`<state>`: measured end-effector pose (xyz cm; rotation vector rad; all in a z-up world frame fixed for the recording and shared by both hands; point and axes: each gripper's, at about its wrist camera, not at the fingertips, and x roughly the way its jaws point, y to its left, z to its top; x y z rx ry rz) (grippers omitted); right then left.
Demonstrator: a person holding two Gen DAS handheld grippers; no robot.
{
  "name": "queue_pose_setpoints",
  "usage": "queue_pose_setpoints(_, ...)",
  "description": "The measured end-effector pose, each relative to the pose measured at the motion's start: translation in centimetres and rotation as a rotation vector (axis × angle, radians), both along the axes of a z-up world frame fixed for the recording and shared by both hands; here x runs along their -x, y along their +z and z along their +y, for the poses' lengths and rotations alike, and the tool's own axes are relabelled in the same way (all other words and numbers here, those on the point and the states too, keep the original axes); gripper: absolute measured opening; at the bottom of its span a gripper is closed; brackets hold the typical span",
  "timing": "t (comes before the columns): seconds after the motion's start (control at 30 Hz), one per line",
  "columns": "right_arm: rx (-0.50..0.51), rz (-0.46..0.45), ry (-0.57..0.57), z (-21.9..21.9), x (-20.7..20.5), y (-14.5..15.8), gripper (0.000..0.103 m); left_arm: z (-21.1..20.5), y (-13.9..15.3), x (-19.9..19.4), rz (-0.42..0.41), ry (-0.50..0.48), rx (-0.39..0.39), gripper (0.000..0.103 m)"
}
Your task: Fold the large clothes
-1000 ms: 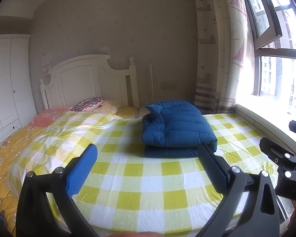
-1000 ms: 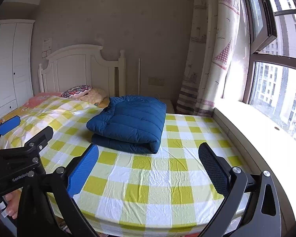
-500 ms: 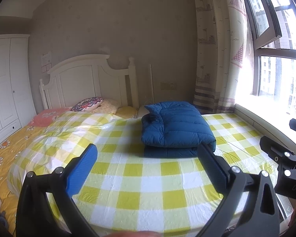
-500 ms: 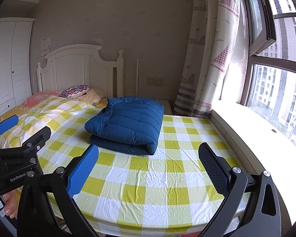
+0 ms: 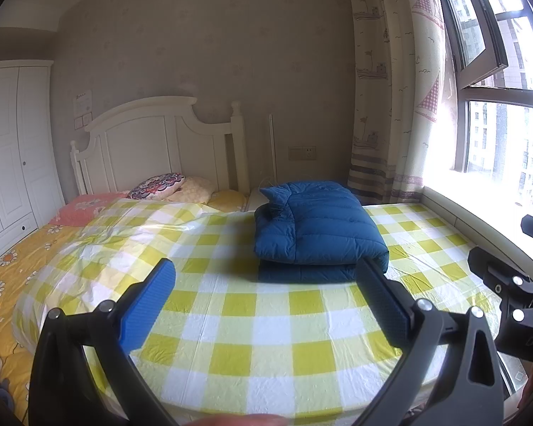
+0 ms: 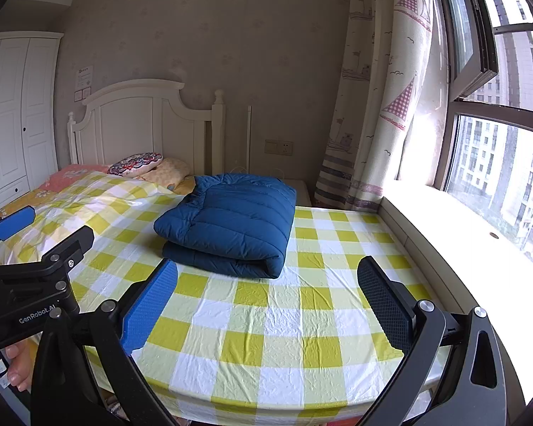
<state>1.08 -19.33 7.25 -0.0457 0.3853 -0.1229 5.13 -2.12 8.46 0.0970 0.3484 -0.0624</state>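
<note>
Nearest, left tongs (image 5: pixel 264 300) spread wide apart, empty, low over the foot of the bed (image 5: pixel 266 340). Right tongs (image 6: pixel 266 298) likewise wide apart, gripping nothing, alongside at the same edge. Between tongs and garment, only bare checked sheet (image 6: pixel 287 323). Farther up the bed, blue padded jacket (image 5: pixel 316 234) lying as a neat layered bundle, rounded fold facing the tongs, collar end toward the headboard (image 5: pixel 160 145). Long axis roughly foot-to-head, in line with both tongs' reach. From the left view, a little right of centre ahead; from the right view, a little left of centre; so roughly between the two, neither clearly nearer. Well apart from both, untouched. Folding apparently finished. Beyond, pillows (image 5: pixel 167 186), then curtain (image 5: pixel 391 106) and window (image 6: pixel 497 142) on the right.
</note>
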Motion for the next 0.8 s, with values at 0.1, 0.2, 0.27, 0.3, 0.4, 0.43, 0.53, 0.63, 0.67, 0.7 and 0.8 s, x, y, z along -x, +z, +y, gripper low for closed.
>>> queue_pose_setpoints(0.1, -0.001, 0.001, 0.002, 0.0, 0.0, 0.0, 0.098, 0.0, 0.0, 0.0, 0.000, -0.002, 0.001, 0.101)
queue_pose_setpoints(0.2, 0.001, 0.002, 0.005, 0.0, 0.0, -0.1, 0.098, 0.0, 0.0, 0.0, 0.001, -0.002, -0.002, 0.101)
queue_pose_setpoints(0.27, 0.002, 0.005, 0.007, -0.1, 0.0, -0.2, 0.098, -0.1, 0.0, 0.1, 0.001, -0.003, -0.001, 0.101)
queue_pose_setpoints(0.3, 0.003, 0.007, 0.010, -0.1, 0.0, -0.2, 0.098, 0.0, 0.0, 0.0, 0.002, -0.005, -0.001, 0.101)
queue_pose_setpoints(0.4, 0.006, 0.014, 0.016, -0.2, -0.3, -0.5, 0.098, -0.1, -0.2, -0.3, 0.007, -0.015, -0.004, 0.101)
queue_pose_setpoints(0.43, 0.007, 0.017, 0.018, -0.2, -0.4, -0.6, 0.098, -0.2, -0.3, -0.4, 0.010, -0.035, -0.002, 0.101)
queue_pose_setpoints(0.53, 0.009, 0.038, 0.021, -0.4, -1.3, -1.3, 0.098, -0.6, -0.7, -0.8, -0.012, -0.059, -0.024, 0.101)
queue_pose_setpoints(0.63, 0.007, 0.071, 0.024, -0.7, -2.9, -2.3, 0.098, -0.5, -1.6, -2.5, 0.035, -0.073, -0.012, 0.101)
queue_pose_setpoints(0.67, 0.008, 0.084, 0.026, -0.9, -3.6, -2.7, 0.098, -0.4, -2.1, -3.3, 0.066, -0.078, -0.005, 0.101)
queue_pose_setpoints(0.7, 0.012, 0.097, 0.028, -1.3, -4.3, -3.1, 0.098, -0.2, -2.8, -4.3, 0.091, -0.086, -0.004, 0.101)
queue_pose_setpoints(0.8, 0.007, 0.137, -0.019, -4.8, -7.1, -4.1, 0.098, 1.1, -5.0, -8.3, 0.177, -0.097, -0.020, 0.101)
